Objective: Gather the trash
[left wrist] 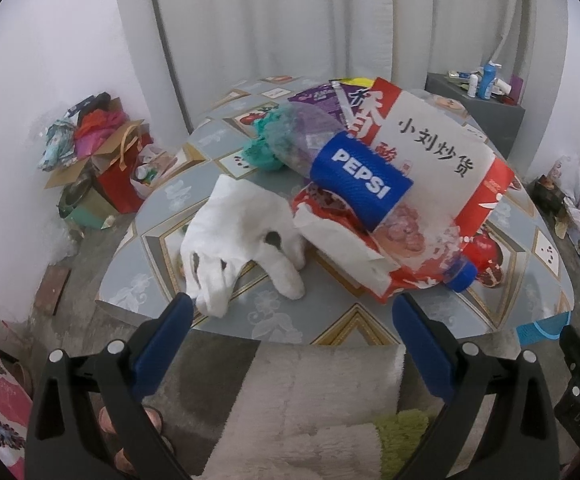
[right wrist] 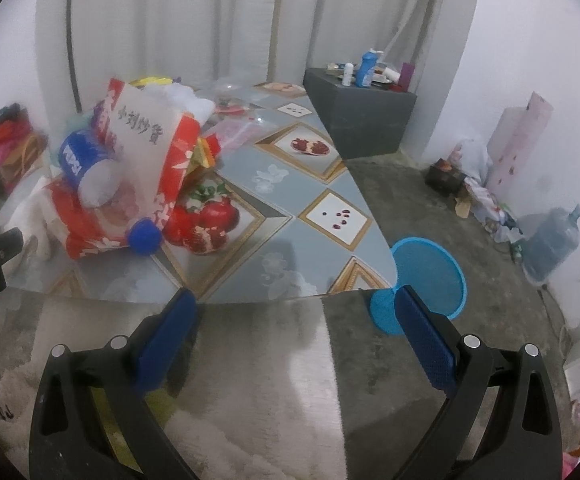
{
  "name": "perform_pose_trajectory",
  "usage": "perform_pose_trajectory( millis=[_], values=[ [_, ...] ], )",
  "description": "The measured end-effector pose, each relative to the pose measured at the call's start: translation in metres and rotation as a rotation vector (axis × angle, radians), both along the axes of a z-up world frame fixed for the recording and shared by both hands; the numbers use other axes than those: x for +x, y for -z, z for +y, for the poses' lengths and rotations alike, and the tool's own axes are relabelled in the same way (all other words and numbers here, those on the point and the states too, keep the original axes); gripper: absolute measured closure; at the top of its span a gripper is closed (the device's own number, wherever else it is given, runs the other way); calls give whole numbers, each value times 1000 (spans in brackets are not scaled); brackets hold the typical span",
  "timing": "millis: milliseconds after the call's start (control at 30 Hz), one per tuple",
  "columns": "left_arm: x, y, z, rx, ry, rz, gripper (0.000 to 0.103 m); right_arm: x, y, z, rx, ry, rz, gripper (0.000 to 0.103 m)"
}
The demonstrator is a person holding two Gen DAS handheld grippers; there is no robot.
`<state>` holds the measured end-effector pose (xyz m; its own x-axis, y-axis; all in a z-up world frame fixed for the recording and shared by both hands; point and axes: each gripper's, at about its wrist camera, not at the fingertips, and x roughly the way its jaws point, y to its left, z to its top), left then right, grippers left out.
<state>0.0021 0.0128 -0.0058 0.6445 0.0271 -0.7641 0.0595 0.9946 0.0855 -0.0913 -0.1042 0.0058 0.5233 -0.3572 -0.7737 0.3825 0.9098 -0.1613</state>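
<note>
White glove [left wrist: 245,236] touches left gripper's [left wrist: 292,320] left fingertip; jaws spread.

The tablecloth [left wrist: 273,316] was grey-blue with gold-framed diamonds and red pomegranate prints. The bottle [left wrist: 364,178] was clear, with a blue PEPSI label and blue cap. The snack bag [left wrist: 442,148] was red and white with black characters. The glove [left wrist: 241,236] was white; the crumpled thing [left wrist: 263,148] behind it looked teal. The basket [right wrist: 430,280] was bright blue.
</note>
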Motion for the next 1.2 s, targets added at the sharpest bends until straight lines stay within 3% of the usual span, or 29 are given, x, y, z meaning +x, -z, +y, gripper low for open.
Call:
perform_pose_trajectory(
  millis=[1200],
  values=[
    [3, -3, 6, -20, 1, 4, 5, 3, -1, 7, 2, 3, 7, 8]
  ],
)
